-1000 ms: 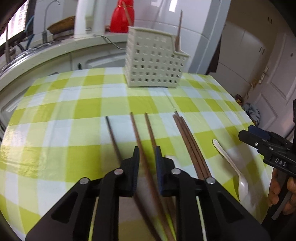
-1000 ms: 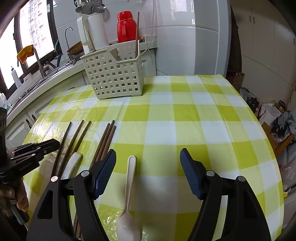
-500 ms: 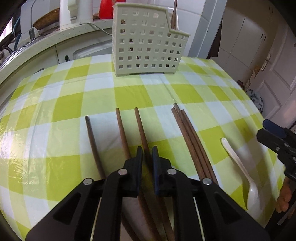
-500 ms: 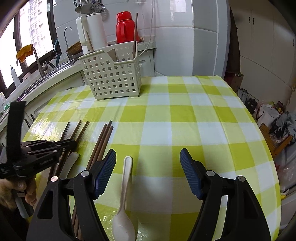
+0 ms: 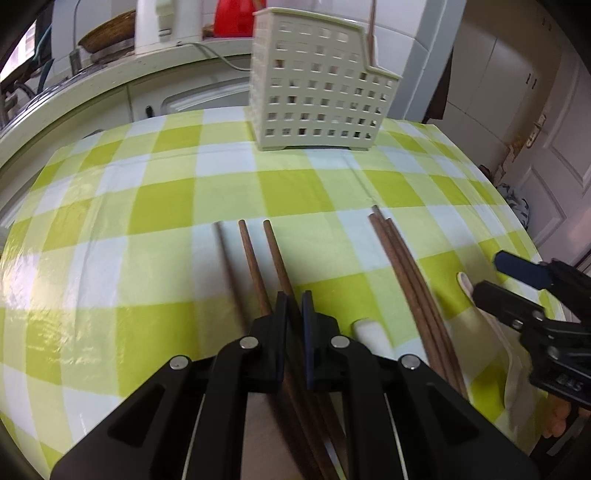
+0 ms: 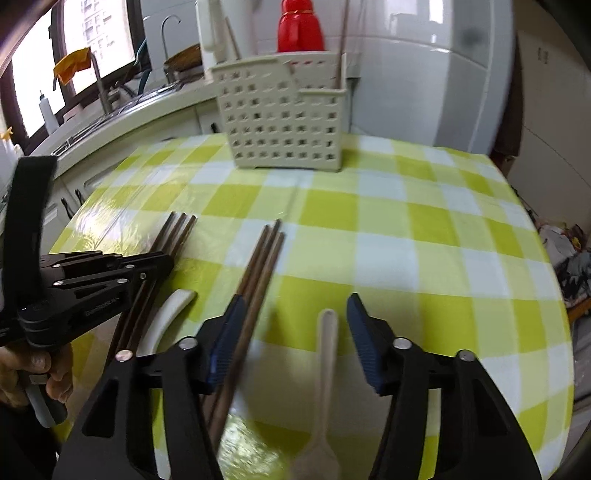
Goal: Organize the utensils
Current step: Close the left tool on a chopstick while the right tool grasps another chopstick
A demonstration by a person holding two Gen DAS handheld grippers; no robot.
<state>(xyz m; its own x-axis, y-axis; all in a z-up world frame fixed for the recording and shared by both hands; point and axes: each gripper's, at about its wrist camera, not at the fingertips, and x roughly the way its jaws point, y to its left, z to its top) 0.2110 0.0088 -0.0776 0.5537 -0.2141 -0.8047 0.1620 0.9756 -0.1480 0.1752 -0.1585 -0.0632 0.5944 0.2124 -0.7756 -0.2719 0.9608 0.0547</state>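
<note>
**Chopsticks and spoons on the checked table**

The left gripper (image 5: 293, 310) has its jaws nearly pressed together, pinching one brown chopstick (image 5: 275, 254) of a group of three (image 6: 173, 232) lying side by side in front of the perforated cream utensil basket (image 5: 317, 99). A second group of three chopsticks (image 5: 402, 266) lies further from the basket's front, to the right of the first. Two white spoons are on the cloth: one (image 6: 325, 369) lies between the widely spread jaws of the right gripper (image 6: 295, 343), untouched, its handle pointing toward the basket; the other (image 6: 166, 317) sits between the two chopstick groups. One chopstick (image 6: 341, 55) stands upright in the basket's lower side compartment.

The basket stands at the far edge of a table covered by a yellow-green and white checked cloth (image 5: 147, 229). Behind the basket run a kitchen counter (image 5: 110, 81), a red flask (image 6: 301, 26), a white kettle (image 5: 162, 26) and white wall tiles (image 6: 424, 74).
</note>
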